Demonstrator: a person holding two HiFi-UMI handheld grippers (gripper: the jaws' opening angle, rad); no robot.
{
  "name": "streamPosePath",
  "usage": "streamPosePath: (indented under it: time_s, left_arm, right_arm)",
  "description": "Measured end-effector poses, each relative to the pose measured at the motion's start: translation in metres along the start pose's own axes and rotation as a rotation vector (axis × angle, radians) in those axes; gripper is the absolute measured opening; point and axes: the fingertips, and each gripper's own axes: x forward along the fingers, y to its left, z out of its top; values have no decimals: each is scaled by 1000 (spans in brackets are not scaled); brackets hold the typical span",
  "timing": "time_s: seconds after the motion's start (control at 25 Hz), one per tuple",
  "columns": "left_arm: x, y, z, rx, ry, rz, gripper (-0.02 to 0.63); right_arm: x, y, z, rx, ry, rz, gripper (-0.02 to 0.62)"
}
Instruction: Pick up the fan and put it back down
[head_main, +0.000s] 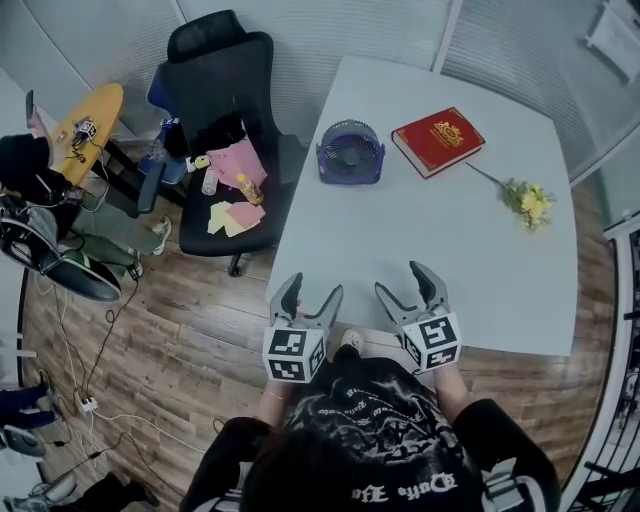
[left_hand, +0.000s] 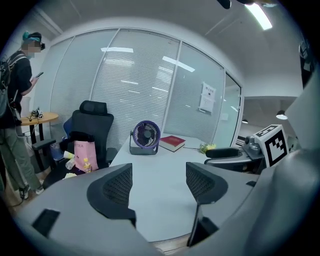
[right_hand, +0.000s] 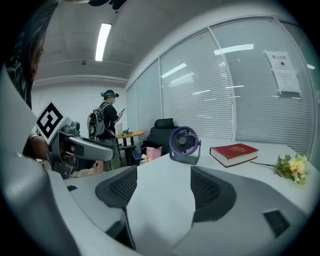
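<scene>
The fan (head_main: 350, 152) stood upright on its base at the far left corner of the surface (head_main: 420, 240). Nothing touched it, so the task was not yet begun. To its left, off the surface, was a black chair (head_main: 220, 60). To its right lay a red book (head_main: 437, 140), then a yellow flower (head_main: 527, 200), both apart from it. At the near edge the left tool (head_main: 314, 288) and the right tool (head_main: 400, 280) had their jaws spread and empty. Both pointed toward the fan, probably because its wide round body needs an open grip.
</scene>
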Motion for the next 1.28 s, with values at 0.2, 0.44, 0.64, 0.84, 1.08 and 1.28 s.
streamPosePath:
  time_s: [0.2,0.44,0.64,0.84,1.08,1.28]
  left_arm:
    - [15,2,3,3,11,21,348]
    - [28,16,14,27,18,30,347]
    - [47,29,23,49,34,27,348]
    - [68,47,44,82,8,63,345]
    - [96,73,70,152,30,68,345]
    - [120,95,89,215,41,86,345]
  right_arm:
    - [7,-14,-4,22,18,-5,324]
    - [25,-15,3,23,31,0,324]
    - [37,-30,16,28,20,-24,319]
    - [55,-58,39,23,-9,-59,310]
    - [88,-89,67,-25,15,-82,303]
    - [122,-116,64,-67,122,-60,299]
